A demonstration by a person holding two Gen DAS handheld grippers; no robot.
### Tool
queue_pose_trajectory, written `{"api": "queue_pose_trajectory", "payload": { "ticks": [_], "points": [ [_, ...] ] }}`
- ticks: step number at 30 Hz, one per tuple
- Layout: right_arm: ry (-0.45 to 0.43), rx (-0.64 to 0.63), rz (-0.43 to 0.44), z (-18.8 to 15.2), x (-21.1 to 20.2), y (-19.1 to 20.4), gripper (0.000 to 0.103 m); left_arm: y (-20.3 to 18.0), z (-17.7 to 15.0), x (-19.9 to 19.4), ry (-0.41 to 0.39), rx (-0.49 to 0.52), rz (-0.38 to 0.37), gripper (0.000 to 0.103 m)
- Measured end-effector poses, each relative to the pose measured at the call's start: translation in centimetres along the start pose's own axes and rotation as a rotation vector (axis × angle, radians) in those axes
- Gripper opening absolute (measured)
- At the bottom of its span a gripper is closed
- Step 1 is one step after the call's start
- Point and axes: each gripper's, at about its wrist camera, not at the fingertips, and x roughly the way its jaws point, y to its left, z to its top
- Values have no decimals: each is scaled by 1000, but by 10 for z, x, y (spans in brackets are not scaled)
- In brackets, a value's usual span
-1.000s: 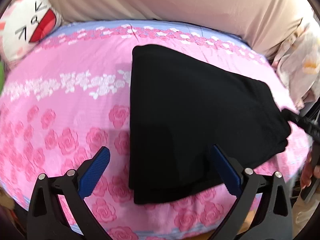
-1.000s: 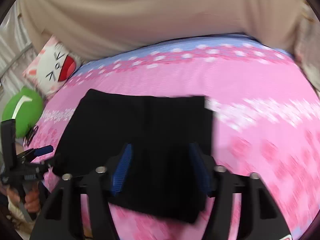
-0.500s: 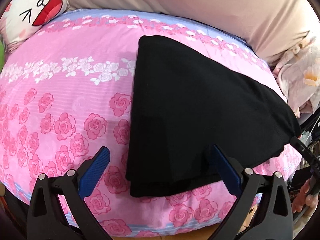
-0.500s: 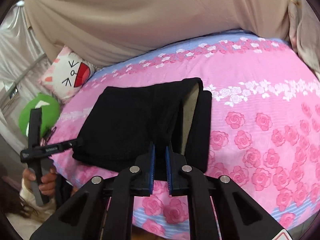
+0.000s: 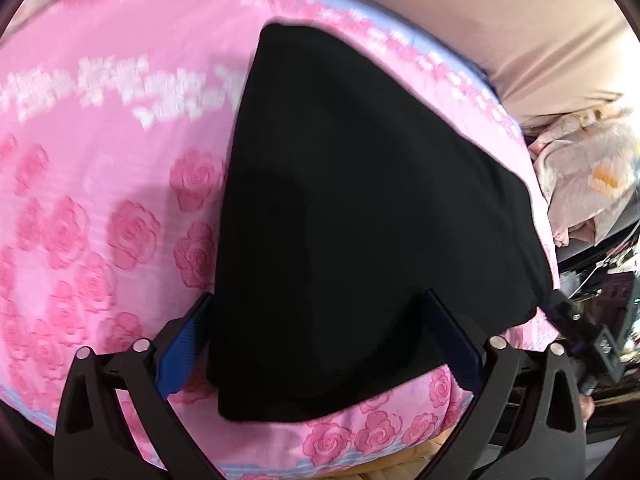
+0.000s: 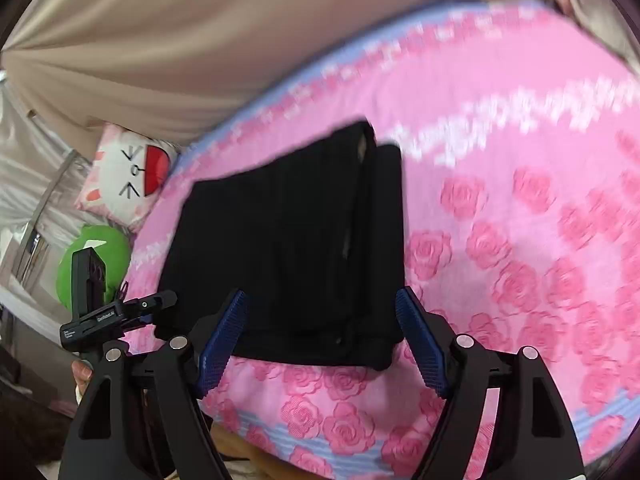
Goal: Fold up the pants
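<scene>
While beige curtain cloth (image 6: 224, 40) hangs behind it, the bed's pink rose-print sheet (image 5: 100, 184) fills most of both views. On that sheet the black pants (image 5: 360, 208) lie folded into a flat stack near the sheet's front edge, well short of the pale blue border at the far side; in the right wrist view a narrower folded layer shows along the stack's right side. Off the sheet's far left corner a white cat-face pillow (image 6: 128, 176) leans, with a green plush (image 6: 96, 264) just below it. Beyond the sheet's right side, in the left wrist view, crumpled pale floral fabric (image 5: 592, 176) is piled.

The left gripper (image 5: 320, 340) hovers at the stack's front edge, its blue pads spread wide with the pants' near left corner between them, not pressed. The right gripper (image 6: 322, 344) has just been opening; its fingers (image 6: 222, 336) stand apart, straddling the stack's near right corner without pinching it.
</scene>
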Motion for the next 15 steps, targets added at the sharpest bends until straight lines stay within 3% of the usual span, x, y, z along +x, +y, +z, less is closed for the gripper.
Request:
{"api": "queue_pose_trajectory", "payload": {
  "ticks": [3,6,13,15],
  "points": [
    [45,28,1,3,19,-8,78,-3,3,5,16,25,13,98],
    [71,67,80,8,33,-13,87,-9,13,12,27,42,4,98],
    [86,80,208,34,56,-16,87,-26,33,26,34,78,17,98],
    [91,57,207,39,62,-12,87,-30,35,30,28,95,40,98]
  ]
}}
